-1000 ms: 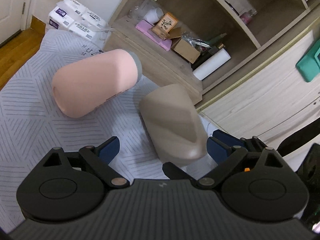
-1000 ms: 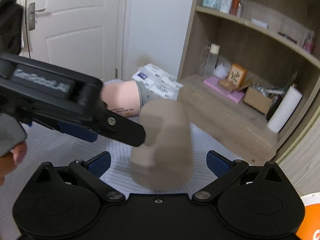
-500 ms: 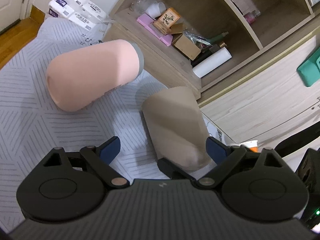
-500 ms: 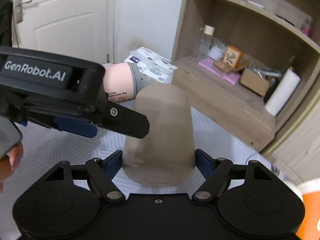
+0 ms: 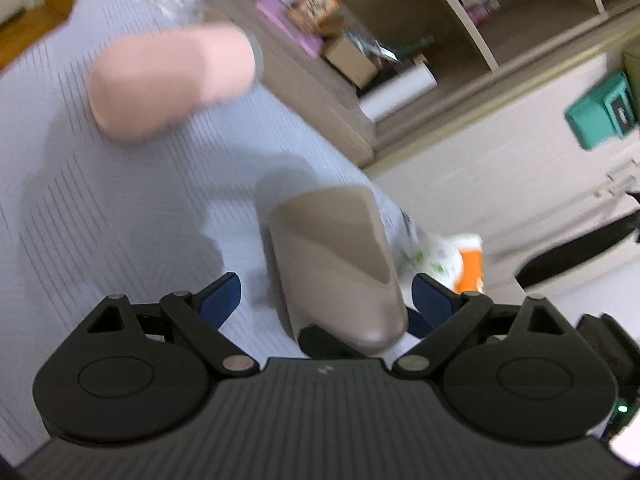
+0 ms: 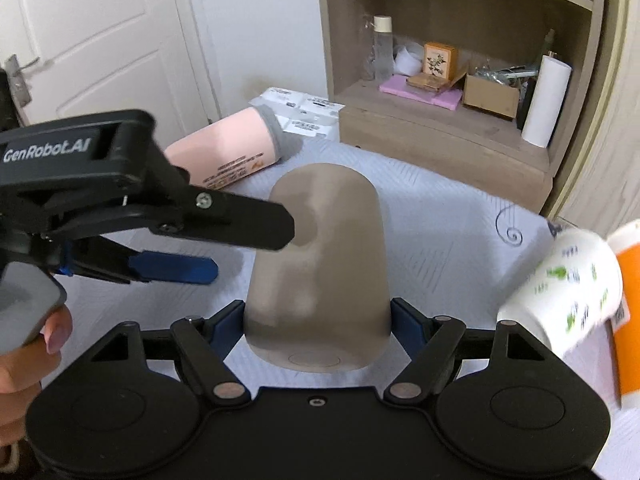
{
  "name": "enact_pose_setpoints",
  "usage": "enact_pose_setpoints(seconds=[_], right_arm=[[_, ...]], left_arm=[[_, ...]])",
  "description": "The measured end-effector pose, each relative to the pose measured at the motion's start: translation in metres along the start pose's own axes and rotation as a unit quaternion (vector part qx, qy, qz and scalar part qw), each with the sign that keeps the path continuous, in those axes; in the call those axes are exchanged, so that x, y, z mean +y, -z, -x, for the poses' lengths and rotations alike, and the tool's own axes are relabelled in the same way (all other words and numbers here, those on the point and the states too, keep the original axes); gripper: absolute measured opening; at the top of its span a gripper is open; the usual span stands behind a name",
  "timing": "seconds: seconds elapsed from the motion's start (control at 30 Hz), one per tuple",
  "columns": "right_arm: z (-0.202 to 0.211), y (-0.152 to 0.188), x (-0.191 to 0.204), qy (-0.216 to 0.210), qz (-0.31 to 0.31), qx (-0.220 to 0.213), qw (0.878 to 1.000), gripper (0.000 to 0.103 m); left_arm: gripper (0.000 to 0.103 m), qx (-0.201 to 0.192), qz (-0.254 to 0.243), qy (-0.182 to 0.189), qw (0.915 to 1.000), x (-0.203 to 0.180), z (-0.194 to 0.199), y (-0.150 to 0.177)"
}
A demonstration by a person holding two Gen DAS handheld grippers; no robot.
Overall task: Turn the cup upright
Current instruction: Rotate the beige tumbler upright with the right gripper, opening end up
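R gripper (image 6: 318,316) is clamped on the taupe cup (image 6: 320,268): both blue pads press its sides near the closed base, which faces the R cam. Its far end is rounded over, so the mouth can't be seen from the R view. In the L view the cup (image 5: 340,268) stands steep but tilted, base toward the cam, far end down near the cloth (image 5: 120,220), a grey-white quilted sheet w/ line pattern. Whether it touches the cloth can't be told.

L gripper (image 5: 320,296) has its fingers spread wide, one each side of the cup, w/ a clear gap on the left one; right pad is close to the cup, contact unclear. From the R cam the L gripper (image 6: 256,248) comes in from the left, upper black finger tip at or touching the cup's side about mid-height, lower blue-padded finger well short of it. A hand (image 6: 28,356) holds it at the frame's left edge.

Pink cup (image 6: 228,156) lies on its side on the cloth behind and left of the taupe one, grey rim pointing toward the shelf unit (image 6: 460,120). In the L view it's blurred (image 5: 172,84).

White container w/ green print and orange part (image 6: 572,300) sits just right of the R gripper, blurred; also seen in the L view (image 5: 448,260) beyond the taupe cup.

Shelf holds a paper roll (image 6: 544,104), cardboard box (image 6: 490,96), pink flat item (image 6: 420,92) and a clear bottle (image 6: 380,48). White packs (image 6: 300,112) lie on the floor by the door (image 6: 100,40).
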State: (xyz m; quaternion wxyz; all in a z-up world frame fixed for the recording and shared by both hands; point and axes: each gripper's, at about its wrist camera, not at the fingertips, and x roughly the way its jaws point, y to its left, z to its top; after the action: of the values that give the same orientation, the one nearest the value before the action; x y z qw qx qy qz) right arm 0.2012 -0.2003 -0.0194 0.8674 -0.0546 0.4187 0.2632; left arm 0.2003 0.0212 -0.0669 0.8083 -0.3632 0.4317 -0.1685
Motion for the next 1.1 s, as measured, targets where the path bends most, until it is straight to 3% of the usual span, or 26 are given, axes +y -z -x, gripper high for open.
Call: enact_pose_setpoints(seconds=[0.3, 0.63, 1.1], right_arm=[[0.025, 0.031, 0.004, -0.003, -0.02, 0.006, 1.0, 0.082], [0.033, 0.047, -0.004, -0.057, -0.091, 0.035, 0.994, 0.082], [0.038, 0.022, 0.002, -0.06, 0.011, 0.062, 0.996, 0.087]], left_arm=[[0.089, 0.041, 0.013, 0.024, 0.9988, 0.01, 0.003, 0.026], [0.071, 0.076, -0.014, 0.046, 0.996, 0.002, -0.001, 0.044], [0.074, 0.08, -0.017, 0.056, 0.995, 0.005, -0.004, 0.042]])
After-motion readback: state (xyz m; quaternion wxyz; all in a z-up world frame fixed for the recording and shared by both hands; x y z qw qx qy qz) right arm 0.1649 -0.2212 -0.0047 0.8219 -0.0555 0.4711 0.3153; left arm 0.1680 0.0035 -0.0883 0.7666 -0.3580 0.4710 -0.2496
